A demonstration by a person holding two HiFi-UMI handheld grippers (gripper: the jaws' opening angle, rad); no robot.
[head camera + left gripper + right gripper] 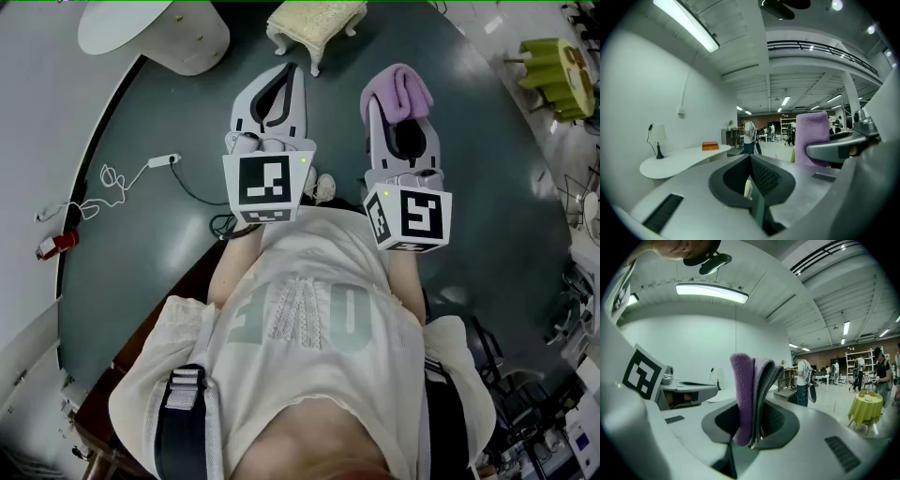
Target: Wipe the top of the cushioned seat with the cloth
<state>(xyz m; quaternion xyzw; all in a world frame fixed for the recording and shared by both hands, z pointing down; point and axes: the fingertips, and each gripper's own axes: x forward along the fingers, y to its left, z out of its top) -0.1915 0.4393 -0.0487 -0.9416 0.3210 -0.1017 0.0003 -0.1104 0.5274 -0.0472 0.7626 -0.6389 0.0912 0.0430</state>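
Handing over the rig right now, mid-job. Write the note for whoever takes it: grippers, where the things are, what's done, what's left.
Right gripper: shut on the folded purple cloth, which sticks out past the fingers.
Left gripper: shut, empty, held level beside the right one.
Cushioned seat: cream stool on the dark floor ahead of both grippers. The cloth is well clear of it.
Done: cloth is in hand.
Left: carry the cloth to the seat and wipe its top.
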